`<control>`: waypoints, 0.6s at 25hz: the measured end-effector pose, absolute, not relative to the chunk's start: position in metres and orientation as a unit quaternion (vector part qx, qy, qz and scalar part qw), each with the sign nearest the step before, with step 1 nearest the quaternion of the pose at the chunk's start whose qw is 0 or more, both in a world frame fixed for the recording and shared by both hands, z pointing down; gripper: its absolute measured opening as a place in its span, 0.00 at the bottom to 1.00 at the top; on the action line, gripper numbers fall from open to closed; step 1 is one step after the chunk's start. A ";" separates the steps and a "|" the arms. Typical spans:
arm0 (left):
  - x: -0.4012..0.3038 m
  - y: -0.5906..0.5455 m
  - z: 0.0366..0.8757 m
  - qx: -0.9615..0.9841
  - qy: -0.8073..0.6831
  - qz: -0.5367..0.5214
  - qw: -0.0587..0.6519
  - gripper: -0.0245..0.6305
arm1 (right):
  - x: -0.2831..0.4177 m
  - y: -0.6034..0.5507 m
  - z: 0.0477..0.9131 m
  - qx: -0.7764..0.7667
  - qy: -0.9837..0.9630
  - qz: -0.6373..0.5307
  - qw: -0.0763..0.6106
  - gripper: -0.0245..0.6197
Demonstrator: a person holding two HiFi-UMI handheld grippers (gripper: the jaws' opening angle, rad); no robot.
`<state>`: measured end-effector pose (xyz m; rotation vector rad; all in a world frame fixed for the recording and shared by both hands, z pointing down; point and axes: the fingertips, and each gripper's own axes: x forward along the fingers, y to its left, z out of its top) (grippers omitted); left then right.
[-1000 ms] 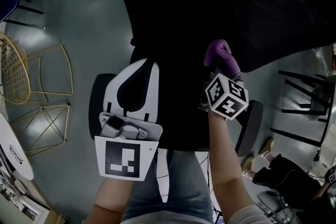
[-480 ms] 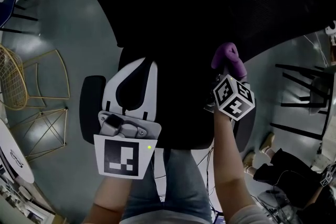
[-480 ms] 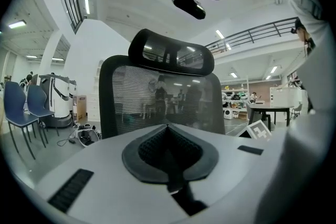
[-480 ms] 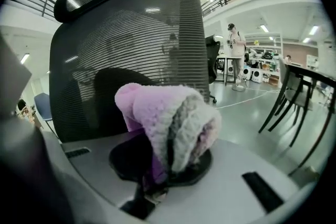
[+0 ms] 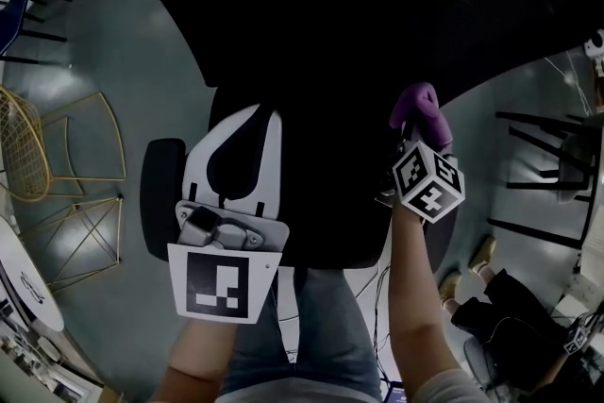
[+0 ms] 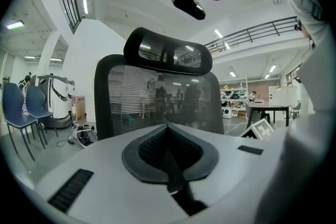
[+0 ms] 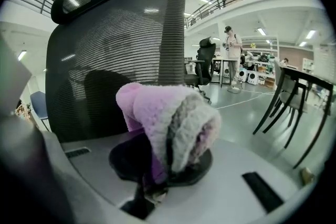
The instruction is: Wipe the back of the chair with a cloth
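Here, right tongs clamp the purple cloth beside the chair back; left tongs sit closed, empty.

The mesh chair back and its headrest block the way ahead, with an armrest alongside. Open floor lies left, before a gold wire chair; a black table stands right.

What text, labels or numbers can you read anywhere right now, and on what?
None readable in any view.
Marker cube on the right gripper: black-and-white squares only, no letters.
Marker panel on the left gripper: same, pattern only.
Dark mark on the white tabletop, head view lower left: too small to read.
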<state>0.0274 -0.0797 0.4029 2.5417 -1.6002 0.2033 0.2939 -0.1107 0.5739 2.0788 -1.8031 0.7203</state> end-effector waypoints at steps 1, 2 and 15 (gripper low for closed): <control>0.027 -0.081 0.403 0.842 -0.531 0.067 0.065 0.06 | 0.296 -0.110 0.574 0.725 -0.625 0.251 0.145 0.12; 0.027 -0.081 0.404 0.842 -0.531 0.066 0.065 0.06 | 0.299 -0.108 0.574 0.728 -0.621 0.252 0.142 0.12; 0.027 -0.088 0.415 0.845 -0.525 0.070 0.075 0.06 | 0.297 -0.106 0.583 0.739 -0.623 0.218 0.138 0.12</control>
